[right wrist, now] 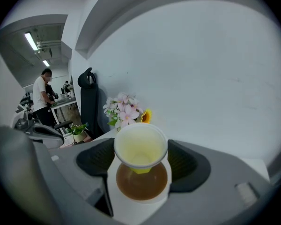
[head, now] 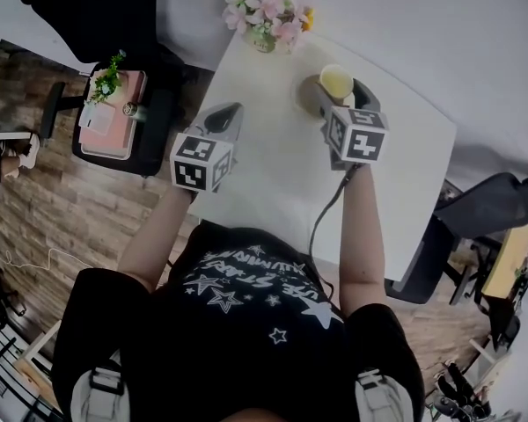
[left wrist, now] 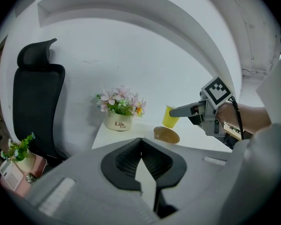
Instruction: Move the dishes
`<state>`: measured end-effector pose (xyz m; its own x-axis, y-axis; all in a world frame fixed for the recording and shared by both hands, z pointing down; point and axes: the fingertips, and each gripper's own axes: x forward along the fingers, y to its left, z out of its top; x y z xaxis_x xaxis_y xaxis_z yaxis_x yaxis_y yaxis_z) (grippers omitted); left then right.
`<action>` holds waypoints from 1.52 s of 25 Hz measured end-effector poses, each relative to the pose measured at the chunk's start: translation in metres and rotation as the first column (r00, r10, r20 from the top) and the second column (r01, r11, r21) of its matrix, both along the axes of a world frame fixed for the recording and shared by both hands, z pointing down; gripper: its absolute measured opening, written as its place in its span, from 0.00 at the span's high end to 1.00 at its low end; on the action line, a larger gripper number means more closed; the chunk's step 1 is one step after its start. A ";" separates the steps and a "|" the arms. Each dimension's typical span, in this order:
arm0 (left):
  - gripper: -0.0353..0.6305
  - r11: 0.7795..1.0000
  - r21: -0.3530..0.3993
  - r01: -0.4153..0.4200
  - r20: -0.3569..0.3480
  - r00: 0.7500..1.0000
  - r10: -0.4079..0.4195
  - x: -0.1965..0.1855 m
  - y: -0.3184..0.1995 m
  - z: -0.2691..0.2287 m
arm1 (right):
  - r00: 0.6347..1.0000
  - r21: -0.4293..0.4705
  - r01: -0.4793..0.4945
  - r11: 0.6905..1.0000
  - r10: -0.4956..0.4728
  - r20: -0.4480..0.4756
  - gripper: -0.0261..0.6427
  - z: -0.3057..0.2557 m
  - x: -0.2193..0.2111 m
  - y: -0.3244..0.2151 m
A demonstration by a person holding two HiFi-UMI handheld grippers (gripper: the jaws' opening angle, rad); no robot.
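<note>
Head view: smooth white table, one round glossy brown dish on it, one pot of pink flowers at far edge. One yellow tapered cup clamped in right gripper, right over dish; left gripper empty, by table's left edge.

Left gripper view: ribbed black pads pressed together, nothing between. Cup-to-dish gap hard to judge tbh.

Right gripper view: looking down into cup, dish partly hidden under it.

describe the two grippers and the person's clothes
The left gripper and right gripper are grey plastic with black ribbed pads and a white cube of black square markers. A black cable trails from the right one. The person wears a black T-shirt with white stars.
</note>
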<state>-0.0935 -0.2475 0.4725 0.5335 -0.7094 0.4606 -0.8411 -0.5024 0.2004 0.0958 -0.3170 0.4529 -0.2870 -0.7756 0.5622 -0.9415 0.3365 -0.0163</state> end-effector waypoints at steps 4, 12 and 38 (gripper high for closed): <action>0.93 1.000 0.021 0.014 0.007 1.000 -0.014 0.005 -0.010 -0.007 | 1.000 0.016 0.019 1.000 -0.019 0.016 0.43 -0.009 0.004 -0.011; 0.93 0.998 0.048 0.044 0.011 0.999 -0.044 0.012 -0.035 -0.015 | 0.997 0.027 0.065 0.998 -0.065 0.034 0.43 -0.010 0.010 -0.047; 0.93 0.998 -0.027 0.061 0.048 0.997 -0.059 0.018 -0.066 0.027 | 0.933 -0.070 0.358 0.931 -0.360 -0.024 0.43 0.077 -0.015 -0.110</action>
<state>-0.0759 -0.3138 0.4999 0.4677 -0.7260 0.5042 -0.8783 -0.4455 0.1733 0.0809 -0.4267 0.5299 -0.5182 -0.5870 0.6220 -0.7585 0.6515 -0.0172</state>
